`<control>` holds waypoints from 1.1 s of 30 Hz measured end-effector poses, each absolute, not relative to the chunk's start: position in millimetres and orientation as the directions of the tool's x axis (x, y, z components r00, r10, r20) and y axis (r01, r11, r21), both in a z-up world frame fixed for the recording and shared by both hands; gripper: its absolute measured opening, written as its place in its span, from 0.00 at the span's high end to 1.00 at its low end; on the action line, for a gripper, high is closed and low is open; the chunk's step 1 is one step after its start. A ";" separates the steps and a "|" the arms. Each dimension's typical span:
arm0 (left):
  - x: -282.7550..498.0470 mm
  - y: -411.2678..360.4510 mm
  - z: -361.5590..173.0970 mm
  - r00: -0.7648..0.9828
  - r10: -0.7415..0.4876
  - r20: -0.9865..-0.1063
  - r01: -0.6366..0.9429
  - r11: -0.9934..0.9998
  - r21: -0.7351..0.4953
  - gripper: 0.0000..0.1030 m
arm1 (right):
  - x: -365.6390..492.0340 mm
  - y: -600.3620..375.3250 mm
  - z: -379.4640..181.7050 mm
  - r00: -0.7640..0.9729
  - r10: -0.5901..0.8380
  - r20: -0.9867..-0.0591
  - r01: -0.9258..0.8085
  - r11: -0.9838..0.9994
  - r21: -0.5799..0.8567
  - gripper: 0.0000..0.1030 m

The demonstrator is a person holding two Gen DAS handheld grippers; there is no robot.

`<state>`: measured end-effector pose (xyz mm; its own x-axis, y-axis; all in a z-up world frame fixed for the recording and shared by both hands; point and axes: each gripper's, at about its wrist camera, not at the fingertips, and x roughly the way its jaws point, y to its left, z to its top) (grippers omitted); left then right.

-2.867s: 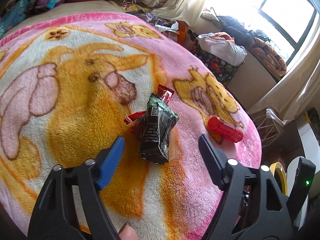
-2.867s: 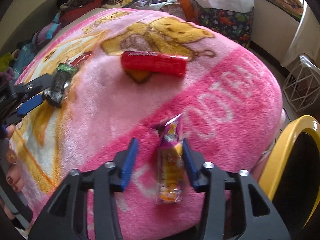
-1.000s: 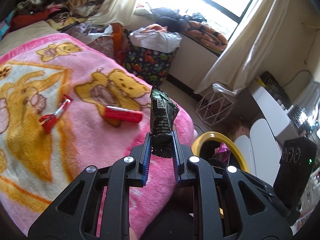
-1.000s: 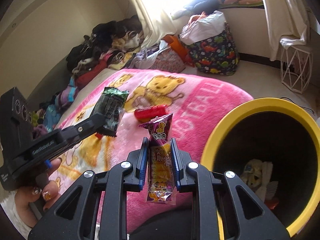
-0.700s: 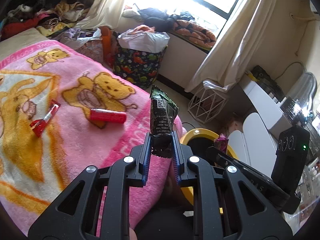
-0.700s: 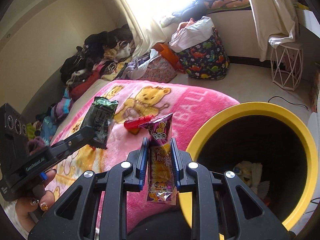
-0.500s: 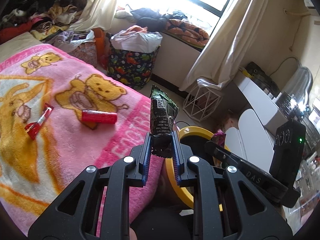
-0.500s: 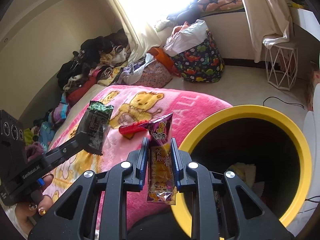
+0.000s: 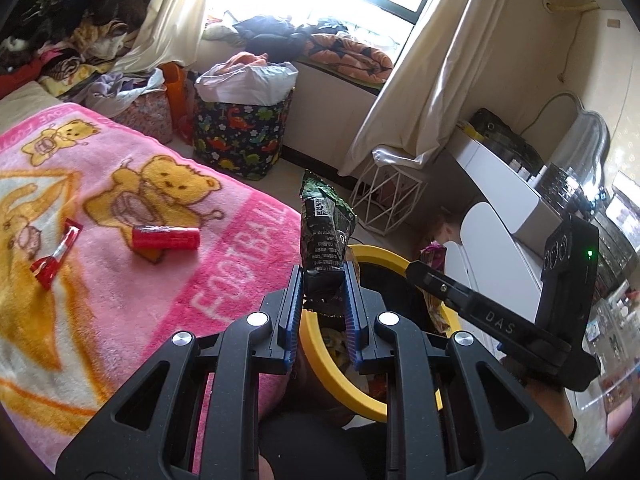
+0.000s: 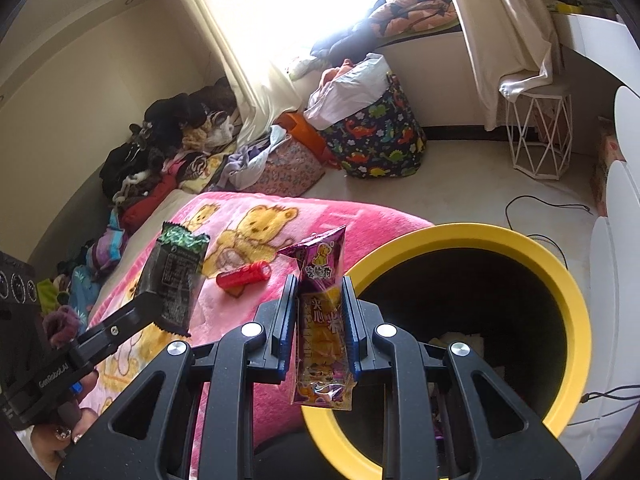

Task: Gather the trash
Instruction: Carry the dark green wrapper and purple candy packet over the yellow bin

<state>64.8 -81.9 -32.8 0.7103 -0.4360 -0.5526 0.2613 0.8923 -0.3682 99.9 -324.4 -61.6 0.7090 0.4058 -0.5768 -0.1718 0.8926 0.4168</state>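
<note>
My left gripper (image 9: 322, 276) is shut on a dark green snack wrapper (image 9: 326, 226) and holds it upright over the near rim of the yellow trash bin (image 9: 332, 372). My right gripper (image 10: 319, 286) is shut on a purple and yellow snack packet (image 10: 322, 320) at the left rim of the same bin (image 10: 568, 292), which holds some trash. The left gripper and its wrapper (image 10: 176, 278) show at the left of the right wrist view. A red cylindrical packet (image 9: 166, 238) and a red wrapper (image 9: 56, 254) lie on the pink blanket (image 9: 224, 272).
A dinosaur-print laundry basket (image 9: 240, 136) and a white wire stool (image 9: 388, 200) stand on the floor beyond the bed. Clothes are piled by the curtain (image 10: 176, 148). White furniture (image 9: 500, 208) is at the right. A black cable (image 10: 540, 204) lies on the floor.
Both grippers picked their wrappers off the blanket, closed on them, and swung right, away from the bed to the yellow bin.
</note>
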 end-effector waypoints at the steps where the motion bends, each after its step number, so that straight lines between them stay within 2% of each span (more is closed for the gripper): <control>1: 65.3 -82.8 -33.3 0.709 -0.437 -0.553 0.264 0.892 -0.366 0.87 | 100.1 -327.2 -61.6 0.711 0.403 -0.576 -0.168 0.893 0.417 0.80; 18: 62.6 -113.6 -41.5 0.662 -0.472 -0.581 0.336 0.881 -0.333 0.87 | 95.1 -358.6 -64.0 0.752 0.346 -0.561 -0.092 0.898 0.430 0.80; 33: 66.8 -146.9 -65.6 0.584 -0.495 -0.643 0.394 0.866 -0.309 0.87 | 97.1 -376.2 -75.0 0.756 0.314 -0.574 -0.028 0.892 0.451 0.79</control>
